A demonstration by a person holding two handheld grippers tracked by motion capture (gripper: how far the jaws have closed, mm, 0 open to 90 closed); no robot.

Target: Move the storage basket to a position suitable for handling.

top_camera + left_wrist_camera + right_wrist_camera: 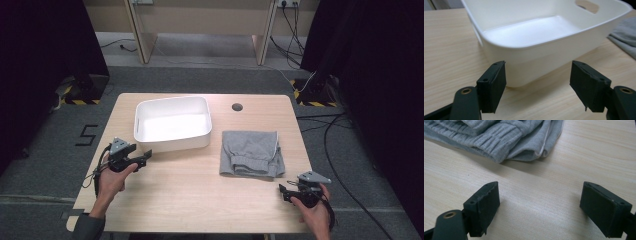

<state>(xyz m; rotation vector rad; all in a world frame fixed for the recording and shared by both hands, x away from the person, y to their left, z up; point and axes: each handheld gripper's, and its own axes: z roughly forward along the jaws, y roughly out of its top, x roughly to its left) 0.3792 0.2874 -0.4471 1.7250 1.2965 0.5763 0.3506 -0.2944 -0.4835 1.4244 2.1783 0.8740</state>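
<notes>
— Tool-wise, what is the left tool (pixel 145 155) doing?

— It is hovering with jaws spread wide and nothing between them, aiming at the near-left corner of the white tub (pixel 529 65), which is sitting toward the desk's (pixel 200 200) far edge, long axis running left to right.

— And the right tool (pixel 285 192)?

— It is gaping wide too, holding nothing, near the desk's near-right corner. The folded grey garment (pixel 251 152) is lying just beyond it, toward the far edge, ribbed hem facing the near edge. The right hand is sitting nearer the garment.

Left gripper (pixel 537 87) hangs low over the table (pixel 446 50), jaws spread wide, nothing between them, facing the white tub's (pixel 536 50) near corner; grey cloth (pixel 625 37) beyond.
</notes>
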